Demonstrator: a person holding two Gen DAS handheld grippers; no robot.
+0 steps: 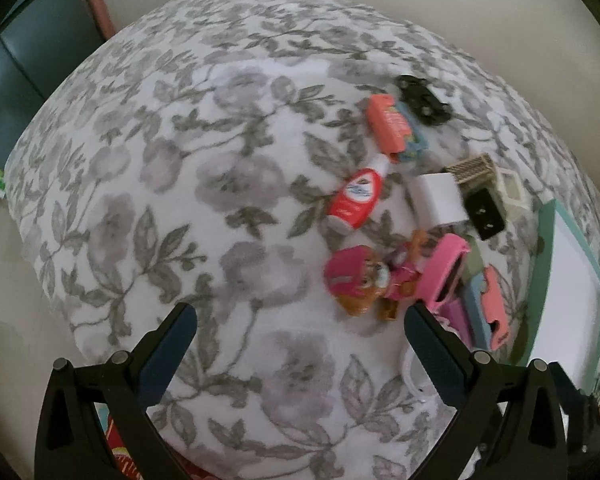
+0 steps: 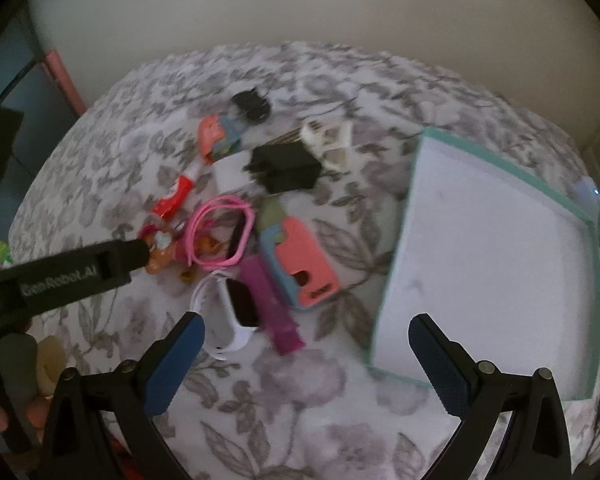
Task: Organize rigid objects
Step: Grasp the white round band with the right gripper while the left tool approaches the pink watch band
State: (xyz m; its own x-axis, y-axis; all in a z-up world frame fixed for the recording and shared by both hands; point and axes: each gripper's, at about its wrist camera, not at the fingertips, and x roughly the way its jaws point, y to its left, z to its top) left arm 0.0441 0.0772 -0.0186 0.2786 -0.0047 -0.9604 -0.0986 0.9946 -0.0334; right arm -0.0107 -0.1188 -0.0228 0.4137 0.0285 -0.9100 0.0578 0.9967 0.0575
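We hold our left gripper [image 1: 300,340] and right gripper [image 2: 306,346] spread wide and empty above the floral cloth [image 1: 160,200]. Ahead, the toy figure [image 1: 360,284], red bottle [image 1: 356,196] and coral case [image 2: 306,264] lie clustered beside the teal-rimmed tray [image 2: 396,264], probably their destination.

**Floral bedspread and what lies on it**

I see a white bedspread [image 2: 300,392] printed with grey flowers and leaves. At my three o'clock lies a shallow mint-rimmed white box lid [image 2: 500,264]. From twelve to nine o'clock lies a loose cluster: black toy car [image 1: 422,98], red-and-white bottle [image 1: 356,196], white charger cube [image 1: 438,198], pink pup figurine [image 1: 360,280], coral phone case [image 2: 304,268], white smartwatch [image 2: 236,320].
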